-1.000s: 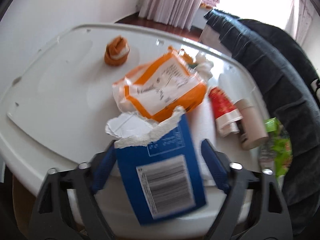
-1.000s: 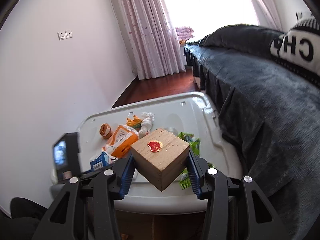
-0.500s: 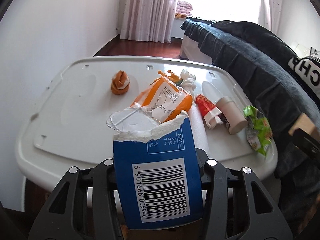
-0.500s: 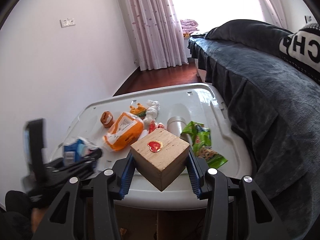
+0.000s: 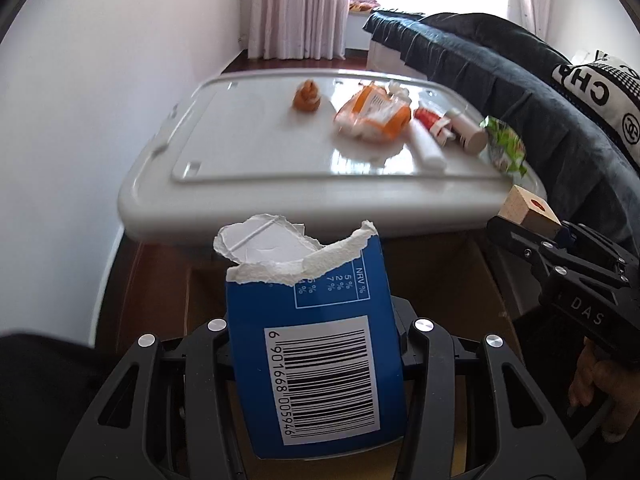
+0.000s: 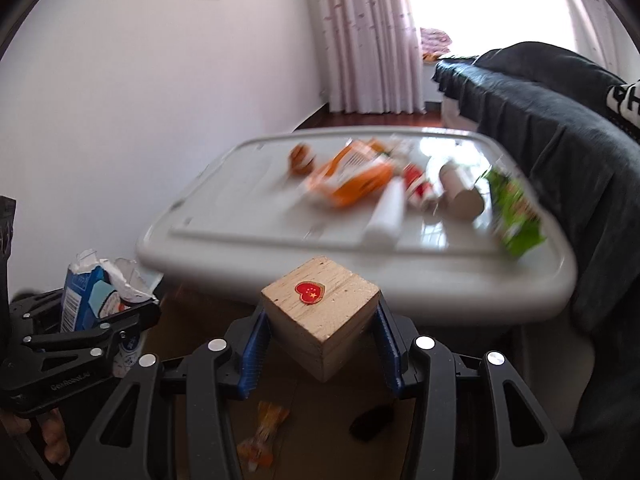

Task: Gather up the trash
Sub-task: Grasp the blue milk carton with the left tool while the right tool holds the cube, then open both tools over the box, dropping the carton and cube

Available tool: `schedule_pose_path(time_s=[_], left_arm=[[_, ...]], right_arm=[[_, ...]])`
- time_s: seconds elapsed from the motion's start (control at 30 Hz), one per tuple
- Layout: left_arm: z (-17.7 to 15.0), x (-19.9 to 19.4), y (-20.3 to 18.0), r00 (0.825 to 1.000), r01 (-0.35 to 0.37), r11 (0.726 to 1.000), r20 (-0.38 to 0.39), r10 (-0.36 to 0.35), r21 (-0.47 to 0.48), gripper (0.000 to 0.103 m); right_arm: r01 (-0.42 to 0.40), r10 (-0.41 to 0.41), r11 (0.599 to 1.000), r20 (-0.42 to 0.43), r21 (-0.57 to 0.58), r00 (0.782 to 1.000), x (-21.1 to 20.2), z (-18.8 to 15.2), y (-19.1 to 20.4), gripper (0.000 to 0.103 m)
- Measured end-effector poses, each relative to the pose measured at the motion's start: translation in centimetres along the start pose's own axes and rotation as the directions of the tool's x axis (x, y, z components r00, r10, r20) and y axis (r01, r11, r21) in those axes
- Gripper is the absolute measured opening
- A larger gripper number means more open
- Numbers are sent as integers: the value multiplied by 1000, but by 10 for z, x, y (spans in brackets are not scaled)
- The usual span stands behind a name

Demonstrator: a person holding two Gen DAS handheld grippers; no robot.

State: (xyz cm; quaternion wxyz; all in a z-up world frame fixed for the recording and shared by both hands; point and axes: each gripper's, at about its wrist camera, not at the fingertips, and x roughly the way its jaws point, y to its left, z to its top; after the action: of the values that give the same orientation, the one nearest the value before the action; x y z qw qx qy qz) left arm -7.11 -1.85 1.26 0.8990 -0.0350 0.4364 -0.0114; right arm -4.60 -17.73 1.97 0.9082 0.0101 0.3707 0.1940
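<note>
My left gripper [image 5: 316, 332] is shut on a torn blue carton [image 5: 320, 344] with a barcode, held in front of the white table's near edge, over a brown cardboard box [image 5: 440, 272]. The carton also shows in the right wrist view [image 6: 82, 300]. My right gripper [image 6: 320, 336] is shut on a wooden cube [image 6: 320, 312] with a red heart sticker, also above the box [image 6: 320, 432]. On the white table [image 5: 248, 140] lie an orange bag [image 5: 372, 116], an orange wad [image 5: 306, 96], a red-and-white tube [image 5: 432, 124], a white roll [image 5: 428, 148], a beige cylinder [image 5: 468, 130] and a green wrapper [image 5: 504, 148].
A bed with a dark blanket [image 5: 520, 88] runs along the table's right side. A white wall [image 5: 80, 80] is on the left. An orange wrapper [image 6: 264, 436] and a dark scrap [image 6: 370, 424] lie in the cardboard box.
My left gripper closed on the blue carton and drew it back off the table to above the box. My right gripper with the cube also dropped back and lower.
</note>
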Motion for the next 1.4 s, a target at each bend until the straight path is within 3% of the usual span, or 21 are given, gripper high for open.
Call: schedule_pose_path(time_s=[0.2,0.33,0.63,1.4], left_arm=[[-26,28,28,996,-41,998,-76,36,-58,46],[-28,40,32,993,-31,996,-113,22,-78,46],[-34,53,24,987,-34,998,-156,25,-54,46],[-37,57,23,986,-38,998,-161,29,-56,47]], right_arm=[[-1,2,1000,-77,14,997,12,-35,21,47],[14,-16,1000,-84,-28,996,20,-36,26,47],[27,-24,999,-103,35,994,26,-37,13,47],[22,-19,999,-111,31,994,31,-36,14,47]])
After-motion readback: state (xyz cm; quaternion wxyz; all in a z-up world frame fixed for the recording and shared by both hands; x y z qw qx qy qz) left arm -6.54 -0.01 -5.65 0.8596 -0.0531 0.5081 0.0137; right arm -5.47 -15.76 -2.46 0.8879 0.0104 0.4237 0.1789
